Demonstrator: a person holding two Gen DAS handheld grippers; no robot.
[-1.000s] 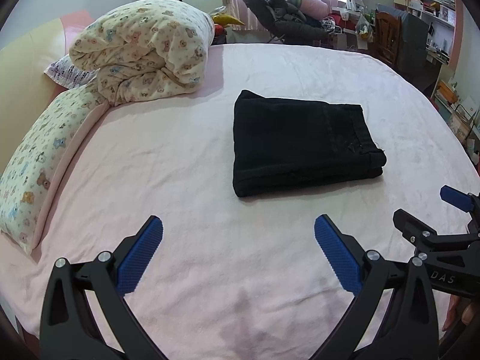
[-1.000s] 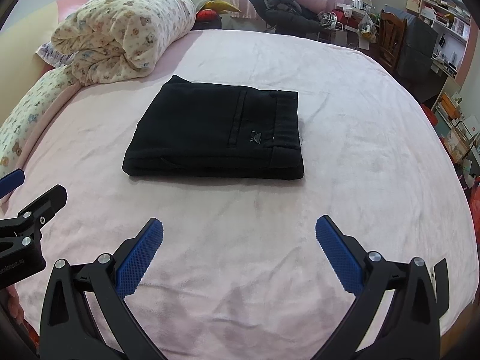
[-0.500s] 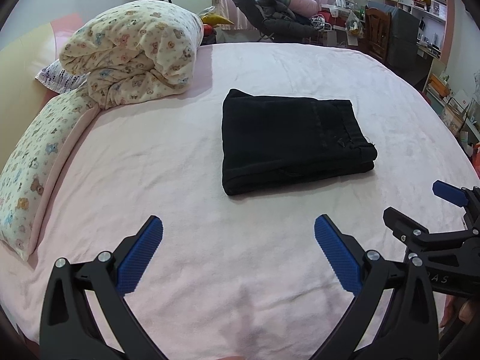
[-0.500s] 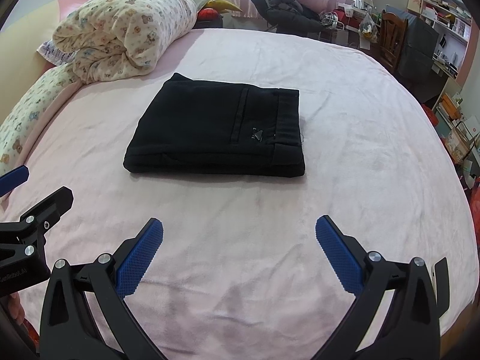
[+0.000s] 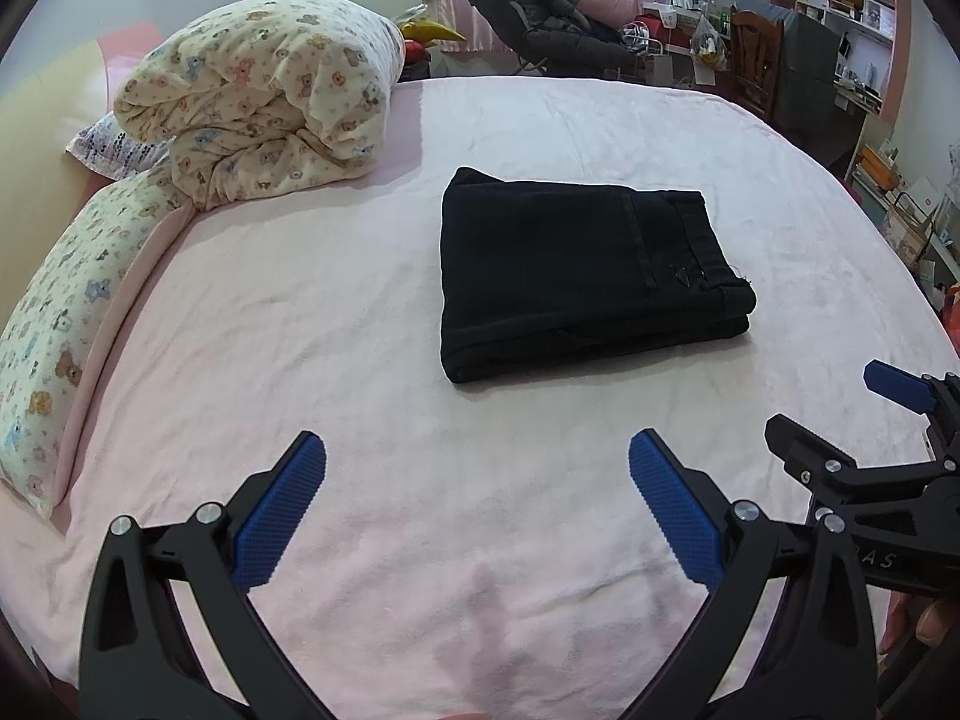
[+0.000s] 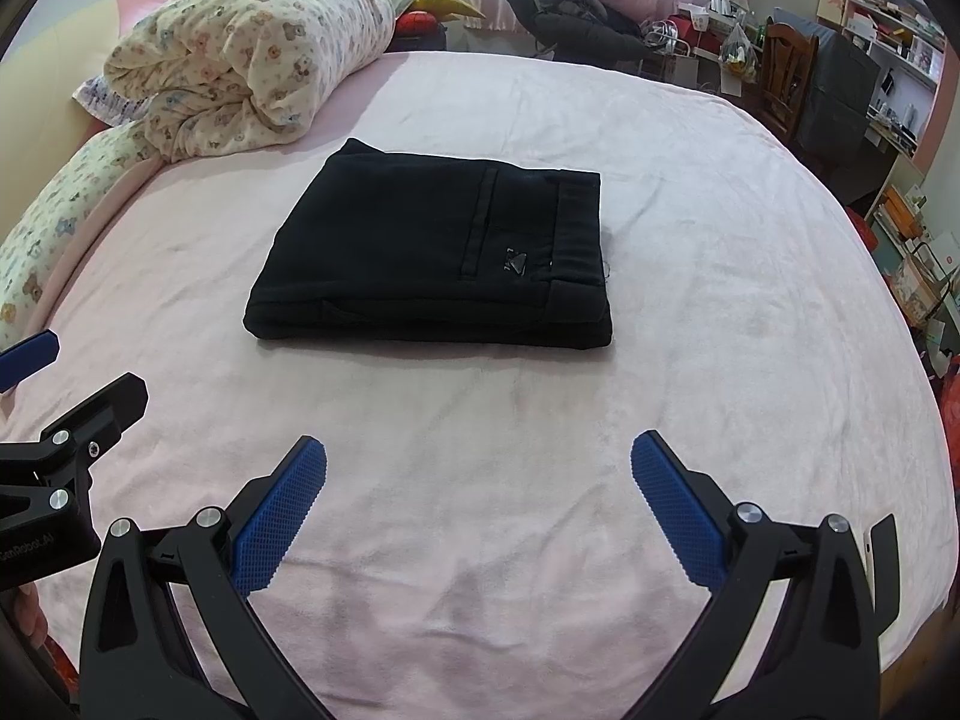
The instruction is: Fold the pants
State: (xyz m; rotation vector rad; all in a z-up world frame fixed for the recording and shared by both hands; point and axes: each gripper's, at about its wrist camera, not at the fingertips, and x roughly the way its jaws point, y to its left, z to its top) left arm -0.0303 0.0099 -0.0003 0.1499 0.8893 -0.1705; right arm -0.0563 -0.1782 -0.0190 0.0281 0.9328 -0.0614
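Note:
The black pants (image 5: pixel 576 276) lie folded into a flat rectangle on the pink bed (image 5: pixel 372 312), waistband to the right. They also show in the right wrist view (image 6: pixel 438 258). My left gripper (image 5: pixel 477 480) is open and empty, held over the bed short of the pants. My right gripper (image 6: pixel 478 480) is open and empty, also short of the pants. Each gripper shows at the edge of the other's view, the right one (image 5: pixel 888 414) and the left one (image 6: pixel 66 384).
A rolled bear-print duvet (image 5: pixel 270 96) and a long matching pillow (image 5: pixel 66 318) lie along the left of the bed. A dark recliner with clothes (image 5: pixel 540 24), a wooden chair (image 5: pixel 756 54) and shelves (image 5: pixel 852 0) stand beyond the far and right edges.
Both grippers have drawn slightly back from the folded pants and stayed open. The pants have not moved.

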